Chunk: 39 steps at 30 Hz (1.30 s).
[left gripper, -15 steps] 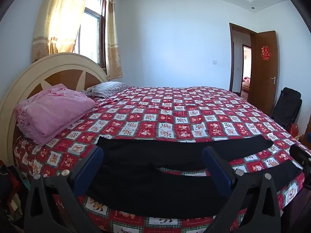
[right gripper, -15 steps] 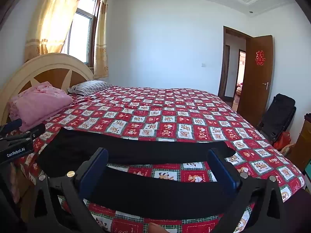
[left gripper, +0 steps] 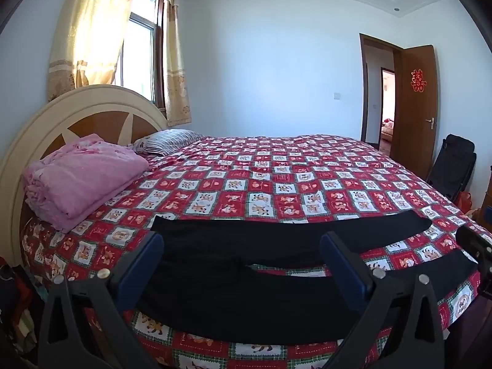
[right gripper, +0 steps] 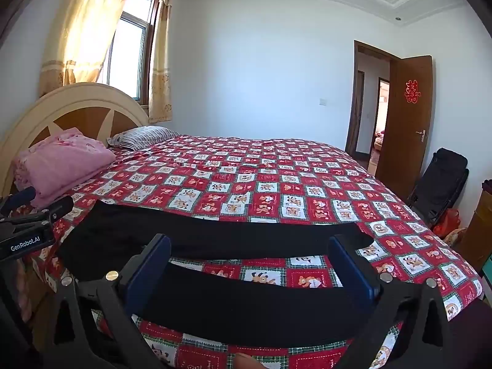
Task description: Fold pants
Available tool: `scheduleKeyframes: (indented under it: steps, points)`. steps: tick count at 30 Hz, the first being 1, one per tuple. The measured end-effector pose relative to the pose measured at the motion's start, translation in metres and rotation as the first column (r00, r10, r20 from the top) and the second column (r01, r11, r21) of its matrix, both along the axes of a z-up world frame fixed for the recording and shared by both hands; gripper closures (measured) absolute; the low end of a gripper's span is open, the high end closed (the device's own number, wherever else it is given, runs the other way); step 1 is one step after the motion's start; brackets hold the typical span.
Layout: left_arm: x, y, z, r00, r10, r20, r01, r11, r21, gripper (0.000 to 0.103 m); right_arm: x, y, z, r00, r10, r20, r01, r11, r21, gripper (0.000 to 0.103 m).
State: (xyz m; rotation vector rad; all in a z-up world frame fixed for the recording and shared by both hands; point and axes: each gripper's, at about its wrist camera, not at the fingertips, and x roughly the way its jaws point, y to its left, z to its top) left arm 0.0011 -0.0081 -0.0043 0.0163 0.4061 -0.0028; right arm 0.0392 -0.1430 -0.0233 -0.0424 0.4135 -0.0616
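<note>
The right gripper (right gripper: 249,264) hangs with its jaws spread wide and nothing between the blue pads (right gripper: 147,273), tilted down over the near edge of the bed (right gripper: 276,178). Black pants (right gripper: 215,236) lie flat across the red patchwork cover, legs parted towards three o'clock. At nine o'clock the left gripper (right gripper: 37,212) pokes in (labelled GenRobot.AI). A folded pink blanket (right gripper: 64,163) sits at ten o'clock.

The near edge of the black pants (left gripper: 233,307) is hidden behind the blue pads (left gripper: 140,272) in the left wrist view. The clutter (left gripper: 15,313) beside the bed's headboard corner is cut off by the frame. The room beyond the doorway (right gripper: 379,123) cannot be made out.
</note>
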Motion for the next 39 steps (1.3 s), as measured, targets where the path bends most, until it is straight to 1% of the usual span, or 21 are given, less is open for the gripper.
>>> scheduleKeyframes:
  steps: [39]
  points:
    - [-0.0001,-0.0011,0.0009,1.000,0.002,0.004,-0.002,1.000,0.002,0.000,0.0019,0.0002,-0.0063,1.000,0.013,-0.010,-0.013,1.000,-0.001,0.001]
